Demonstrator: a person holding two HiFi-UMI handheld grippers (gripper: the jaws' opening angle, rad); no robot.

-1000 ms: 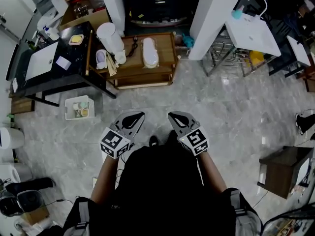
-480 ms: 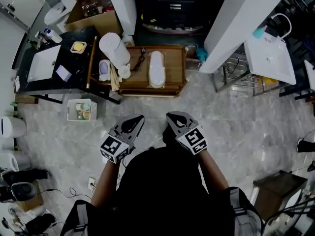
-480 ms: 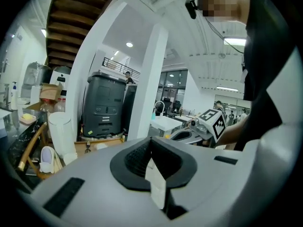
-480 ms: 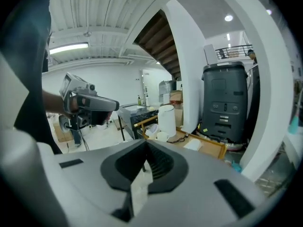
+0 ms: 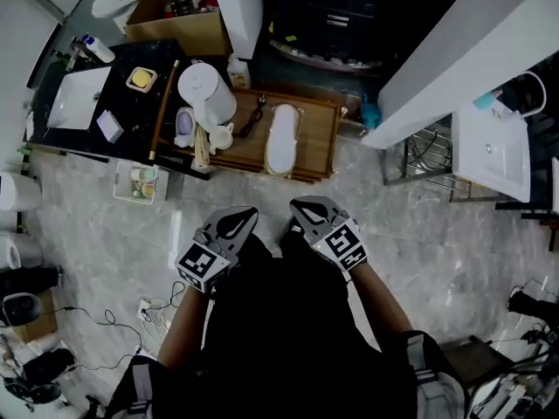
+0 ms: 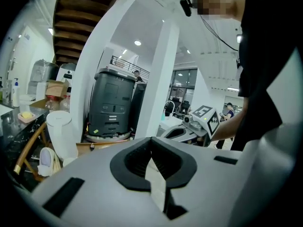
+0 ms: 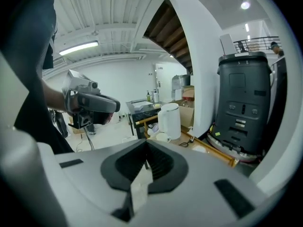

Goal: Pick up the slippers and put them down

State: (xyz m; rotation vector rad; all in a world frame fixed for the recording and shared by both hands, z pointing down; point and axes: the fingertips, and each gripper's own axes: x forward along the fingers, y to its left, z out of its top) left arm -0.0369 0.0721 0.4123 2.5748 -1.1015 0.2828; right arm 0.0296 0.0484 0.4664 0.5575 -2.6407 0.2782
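left gripper (image 5: 238, 222) clenched, empty | right gripper (image 5: 311, 214) likewise | slipper (image 5: 281, 138) ahead, nearer than before | pickup pending

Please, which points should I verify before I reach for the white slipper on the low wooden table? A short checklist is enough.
1. Left gripper empty: ok.
2. Right gripper empty: ok.
3. Jaws open for grasping: not ok, both shut.
4. Long white slipper in view, lying flat on the low wooden table: ok.
5. Grippers at the slipper: not ok, both short of the table.
6. Second slipper located: cannot tell.
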